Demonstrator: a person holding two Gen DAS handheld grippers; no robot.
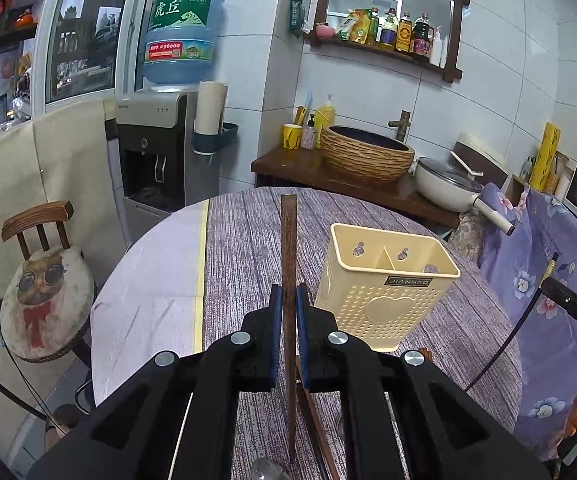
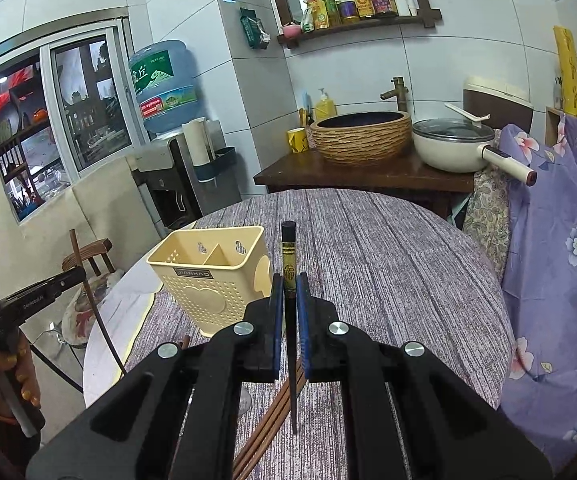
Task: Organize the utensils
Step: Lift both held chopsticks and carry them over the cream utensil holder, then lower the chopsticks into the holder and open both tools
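My left gripper [image 1: 288,300] is shut on a brown wooden chopstick [image 1: 288,240] that stands up between its blue pads, raised above the table. To its right on the table is the cream perforated utensil holder [image 1: 384,292], with two compartments. My right gripper [image 2: 288,284] is shut on a black chopstick with gold markings [image 2: 287,252]. The utensil holder [image 2: 212,276] lies to its left. Several brown chopsticks [image 2: 272,420] lie on the table under the right gripper. The left gripper [image 2: 72,276] with its chopstick shows at the left edge of the right wrist view.
The round table [image 1: 248,240] has a purple-grey cloth. Behind it stand a wooden counter with a woven basin [image 1: 364,152] and a white pan [image 1: 444,184]. A water dispenser [image 1: 156,152] and a chair [image 1: 44,276] are on the left, floral fabric [image 2: 560,240] on the right.
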